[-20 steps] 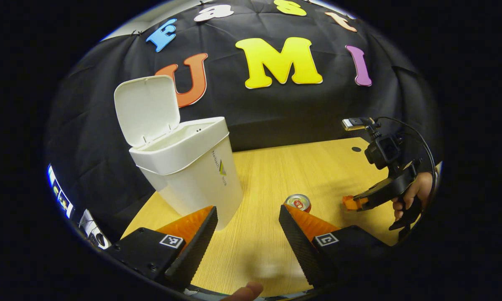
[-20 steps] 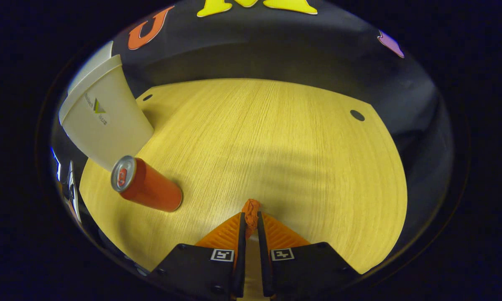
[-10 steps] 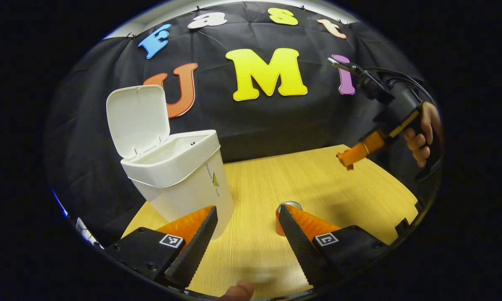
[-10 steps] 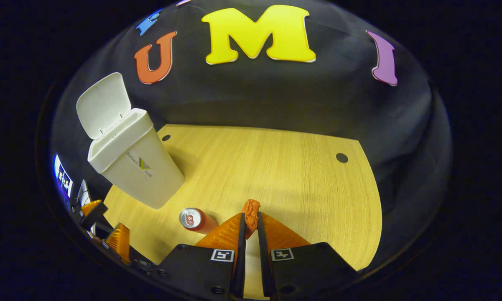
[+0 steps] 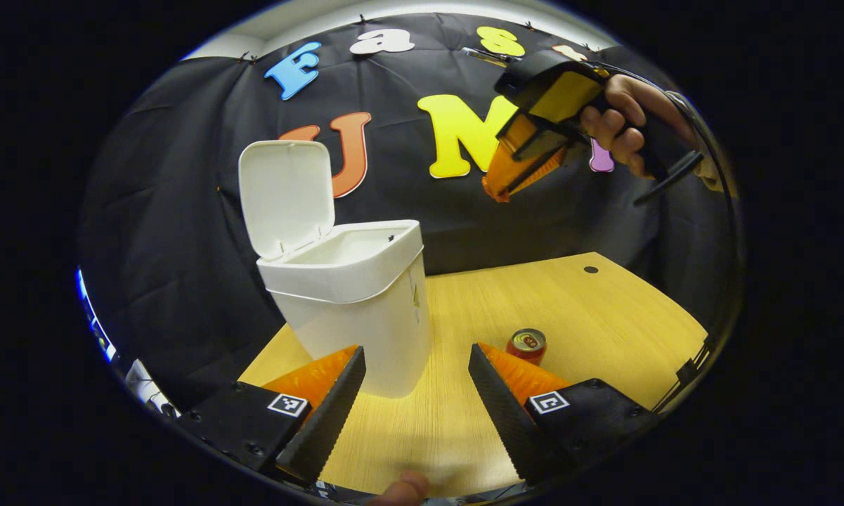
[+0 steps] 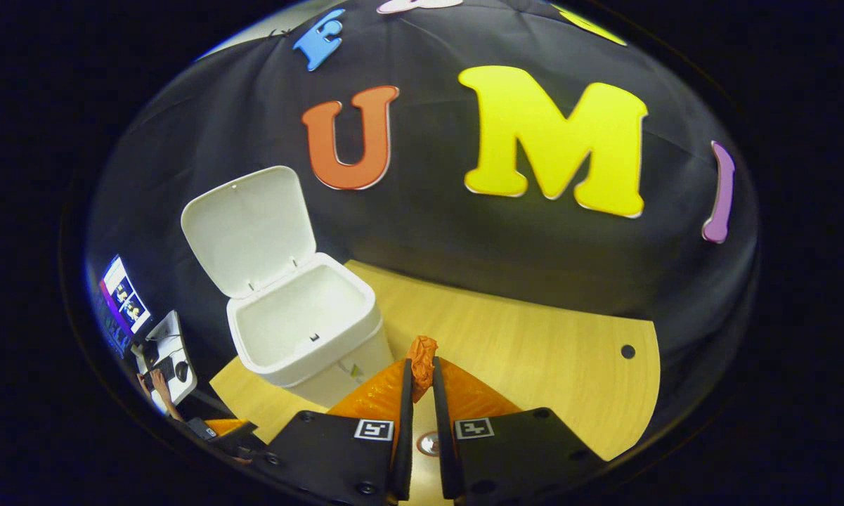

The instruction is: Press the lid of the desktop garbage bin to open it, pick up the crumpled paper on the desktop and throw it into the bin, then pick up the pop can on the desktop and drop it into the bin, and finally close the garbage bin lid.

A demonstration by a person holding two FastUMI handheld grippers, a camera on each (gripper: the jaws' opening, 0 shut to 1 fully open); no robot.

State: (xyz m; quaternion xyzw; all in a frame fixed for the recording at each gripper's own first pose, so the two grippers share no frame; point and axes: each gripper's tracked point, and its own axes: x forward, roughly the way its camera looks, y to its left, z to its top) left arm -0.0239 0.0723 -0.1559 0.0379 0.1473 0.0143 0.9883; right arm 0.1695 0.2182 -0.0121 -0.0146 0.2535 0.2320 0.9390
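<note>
At far left, in the right gripper view, a desk with a monitor sits outside the booth. Next comes the white bin, standing on the wooden surface with its lid tipped up and back, the mouth open; from my right gripper view I look down into it and see nothing I can make out inside. My left gripper hangs low in front of the bin, its fingers spread wide with nothing between them. Right of that, the red can stands upright on the surface, apart from the bin and just past my left gripper's right finger. Farther right and high above the surface, my right hand carries my right gripper, fingers pressed together on the crumpled orange paper, a small wad poking out beyond the tips.

I judge the throw-in step is under way, with the paper in the air and not yet over the opening, which lies to the left of my fingertips. The risks as I read them: letting go too soon would send the light wad onto the surface or off the bin's rim; a drop from this height could drift. The pinch takes only the wad's lower part, so it could slip on the way. Coming in low from the right, I could clip the raised lid and knock it shut, or nudge the bin. The can waits its turn.
</note>
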